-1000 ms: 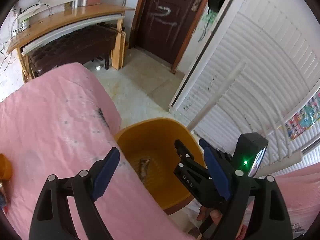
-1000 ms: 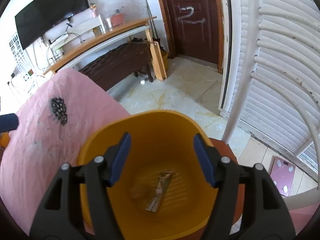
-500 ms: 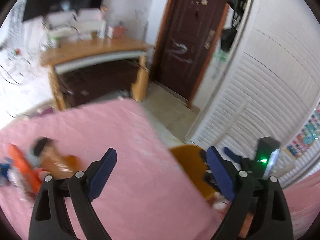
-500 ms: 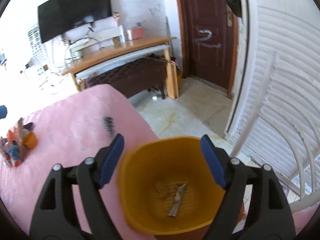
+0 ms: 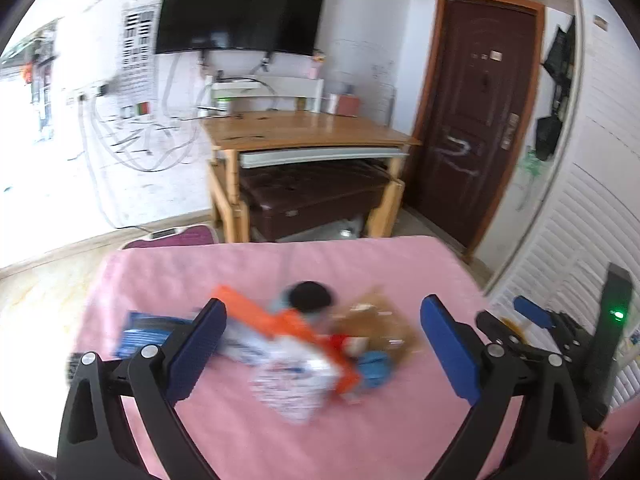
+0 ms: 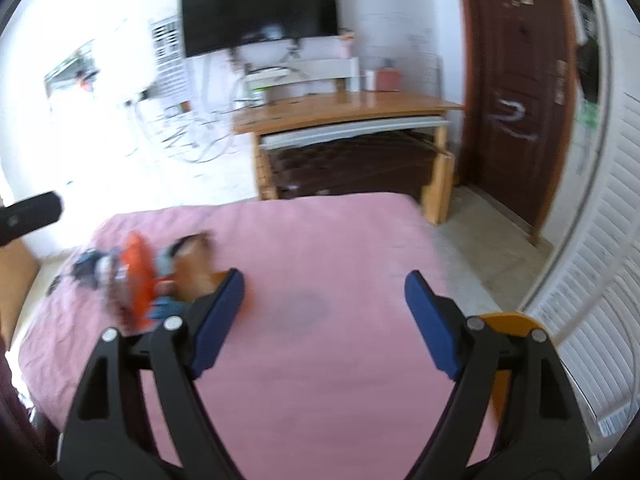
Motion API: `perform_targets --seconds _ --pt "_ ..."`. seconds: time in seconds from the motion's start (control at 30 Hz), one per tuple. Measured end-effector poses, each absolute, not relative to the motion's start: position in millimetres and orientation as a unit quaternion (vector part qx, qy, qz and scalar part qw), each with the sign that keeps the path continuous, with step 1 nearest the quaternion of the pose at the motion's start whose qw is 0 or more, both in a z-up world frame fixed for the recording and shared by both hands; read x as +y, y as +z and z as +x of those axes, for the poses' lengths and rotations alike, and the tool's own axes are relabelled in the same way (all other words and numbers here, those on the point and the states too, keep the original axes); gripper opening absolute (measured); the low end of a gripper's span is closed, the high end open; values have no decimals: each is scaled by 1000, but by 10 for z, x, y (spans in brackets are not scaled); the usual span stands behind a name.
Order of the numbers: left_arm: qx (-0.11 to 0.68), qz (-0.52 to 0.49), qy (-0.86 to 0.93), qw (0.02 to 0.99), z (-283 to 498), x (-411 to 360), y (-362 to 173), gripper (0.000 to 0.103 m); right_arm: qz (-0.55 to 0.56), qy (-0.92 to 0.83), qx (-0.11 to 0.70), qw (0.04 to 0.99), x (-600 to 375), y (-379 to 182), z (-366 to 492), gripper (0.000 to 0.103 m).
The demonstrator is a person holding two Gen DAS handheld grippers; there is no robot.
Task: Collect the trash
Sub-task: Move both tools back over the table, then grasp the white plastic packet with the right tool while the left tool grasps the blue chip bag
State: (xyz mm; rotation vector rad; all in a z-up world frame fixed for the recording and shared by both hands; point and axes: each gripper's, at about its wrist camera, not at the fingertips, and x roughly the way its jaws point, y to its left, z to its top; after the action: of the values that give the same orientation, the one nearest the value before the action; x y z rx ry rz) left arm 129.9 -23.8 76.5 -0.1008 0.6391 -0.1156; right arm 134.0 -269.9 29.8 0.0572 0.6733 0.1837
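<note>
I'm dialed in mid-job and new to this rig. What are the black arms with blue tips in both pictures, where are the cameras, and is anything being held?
No robot: a person carries a hand-held gripper in each hand, with a fisheye camera on each looking along its two blue-padded fingers. The left hand-held gripper faces a blurred trash pile of wrappers on the pink bedcover. The right hand-held gripper is over bare cover, with the yellow bin peeking behind its right finger. Both have just been opening, with nothing between the pads. Neither holds anything.
</note>
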Motion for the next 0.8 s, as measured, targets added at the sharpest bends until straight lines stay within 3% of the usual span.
perform_targets --seconds 0.37,0.8 --pt "340 10 -31 940 1495 727 391 93 -16 197 336 921 -1625 453 1168 84" --pt "364 148 -123 911 1774 806 -85 93 -66 225 369 899 -1019 250 1200 84"
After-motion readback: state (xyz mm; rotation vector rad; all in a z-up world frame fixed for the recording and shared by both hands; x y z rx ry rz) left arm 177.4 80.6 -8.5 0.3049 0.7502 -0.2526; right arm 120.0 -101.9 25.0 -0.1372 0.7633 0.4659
